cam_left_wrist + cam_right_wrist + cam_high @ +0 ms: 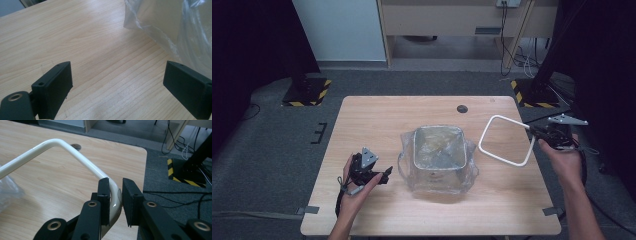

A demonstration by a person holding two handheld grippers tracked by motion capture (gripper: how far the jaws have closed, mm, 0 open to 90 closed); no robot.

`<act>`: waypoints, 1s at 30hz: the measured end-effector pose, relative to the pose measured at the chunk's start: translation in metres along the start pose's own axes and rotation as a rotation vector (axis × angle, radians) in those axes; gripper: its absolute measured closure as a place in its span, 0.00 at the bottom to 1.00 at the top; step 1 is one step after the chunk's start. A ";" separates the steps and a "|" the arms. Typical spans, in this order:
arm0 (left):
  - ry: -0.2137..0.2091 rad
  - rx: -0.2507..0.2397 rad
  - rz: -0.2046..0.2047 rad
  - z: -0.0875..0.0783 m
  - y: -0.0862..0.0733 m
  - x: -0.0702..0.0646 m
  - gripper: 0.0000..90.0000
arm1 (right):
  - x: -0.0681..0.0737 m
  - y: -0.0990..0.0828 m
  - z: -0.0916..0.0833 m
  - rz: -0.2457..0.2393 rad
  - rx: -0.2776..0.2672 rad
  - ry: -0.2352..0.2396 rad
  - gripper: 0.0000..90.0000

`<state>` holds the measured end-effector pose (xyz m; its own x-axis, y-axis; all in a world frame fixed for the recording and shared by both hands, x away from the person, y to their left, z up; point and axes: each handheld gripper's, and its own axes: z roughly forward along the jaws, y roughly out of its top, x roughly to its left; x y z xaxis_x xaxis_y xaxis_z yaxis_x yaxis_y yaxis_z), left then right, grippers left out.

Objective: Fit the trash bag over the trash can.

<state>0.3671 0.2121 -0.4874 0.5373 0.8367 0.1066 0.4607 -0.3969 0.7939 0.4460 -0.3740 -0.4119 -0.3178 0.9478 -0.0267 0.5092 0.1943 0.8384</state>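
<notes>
Right gripper point(115, 200) is pinching the white tube frame point(507, 140) at a corner bend: rigid, light, glossy, likely slippery. Left gripper point(120, 87) is resting, jaws spread.

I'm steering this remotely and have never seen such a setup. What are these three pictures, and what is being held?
A person works at a wooden table with a hand-held two-jaw gripper in each hand. The high view looks down from above; the other two look along each gripper's own black jaws. A square metal bin lined with a clear plastic bag stands mid-table. The right gripper is clamped on a corner of a white square frame, lifted beside the bin. The left gripper rests low on the wood with its jaws wide open, holding nothing, next to the bag.
</notes>
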 end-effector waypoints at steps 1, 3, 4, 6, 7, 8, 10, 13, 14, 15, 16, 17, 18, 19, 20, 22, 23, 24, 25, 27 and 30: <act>-0.001 -0.001 0.001 0.000 0.000 0.000 0.09 | 0.000 0.002 -0.001 -0.003 -0.005 0.003 0.86; -0.002 -0.001 -0.001 0.000 0.000 0.000 0.09 | 0.001 0.007 -0.004 -0.007 -0.008 0.008 0.86; -0.002 -0.002 -0.004 0.000 0.000 0.000 0.09 | 0.001 0.008 -0.005 -0.011 -0.011 0.011 0.86; -0.001 -0.002 -0.005 0.000 -0.001 0.001 0.09 | 0.002 0.011 -0.006 -0.011 -0.016 0.015 0.86; 0.000 -0.002 -0.005 0.000 -0.001 0.001 0.09 | 0.003 0.012 -0.007 -0.011 -0.018 0.019 0.86; 0.001 -0.003 -0.004 -0.001 0.000 0.001 0.09 | 0.003 0.013 -0.008 -0.015 -0.020 0.023 0.86; 0.002 -0.003 -0.002 -0.002 0.001 0.001 0.09 | 0.005 0.015 -0.009 -0.020 -0.021 0.031 0.86; -0.001 -0.008 -0.007 -0.002 0.001 0.001 0.09 | 0.008 0.018 -0.011 -0.021 -0.027 0.045 0.86; 0.000 -0.007 -0.009 -0.002 0.001 0.001 0.08 | 0.009 0.020 -0.012 -0.024 -0.029 0.051 0.86; 0.001 -0.009 -0.010 -0.002 0.001 0.002 0.08 | 0.010 0.021 -0.012 -0.029 -0.034 0.055 0.86; 0.001 -0.004 -0.007 -0.002 0.000 0.002 0.08 | 0.011 0.023 -0.014 -0.032 -0.031 0.056 0.86; 0.000 -0.006 -0.010 -0.001 0.000 0.002 0.08 | 0.011 0.024 -0.014 -0.036 -0.032 0.058 0.86; 0.000 -0.006 -0.009 -0.001 0.000 0.002 0.08 | 0.012 0.025 -0.015 -0.040 -0.032 0.062 0.86; 0.000 -0.007 -0.008 -0.001 0.001 0.002 0.08 | 0.012 0.027 -0.016 -0.039 -0.034 0.063 0.86; 0.001 -0.007 -0.007 -0.002 0.001 0.002 0.08 | 0.013 0.028 -0.016 -0.040 -0.035 0.066 0.86; 0.002 -0.011 -0.008 -0.002 0.001 0.002 0.08 | 0.014 0.030 -0.017 -0.043 -0.040 0.068 0.86; 0.003 -0.012 -0.009 -0.002 0.001 0.002 0.08 | 0.015 0.031 -0.017 -0.042 -0.039 0.071 0.86; 0.003 -0.013 -0.009 -0.003 0.001 0.002 0.08 | 0.016 0.032 -0.018 -0.038 -0.041 0.075 0.86; 0.003 -0.013 -0.008 -0.003 0.001 0.002 0.08 | 0.017 0.032 -0.018 -0.038 -0.043 0.078 0.86; 0.005 -0.012 -0.006 -0.003 0.001 0.002 0.08 | 0.018 0.034 -0.019 -0.041 -0.048 0.084 0.86; 0.006 -0.015 -0.004 -0.003 0.002 0.002 0.08 | 0.021 0.037 -0.020 -0.041 -0.055 0.093 0.86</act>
<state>0.3667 0.2137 -0.4838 0.5310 0.8406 0.1066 0.4522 -0.3876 0.8033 0.4418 -0.3524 -0.3706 -0.4115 0.9113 -0.0136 0.4499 0.2160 0.8666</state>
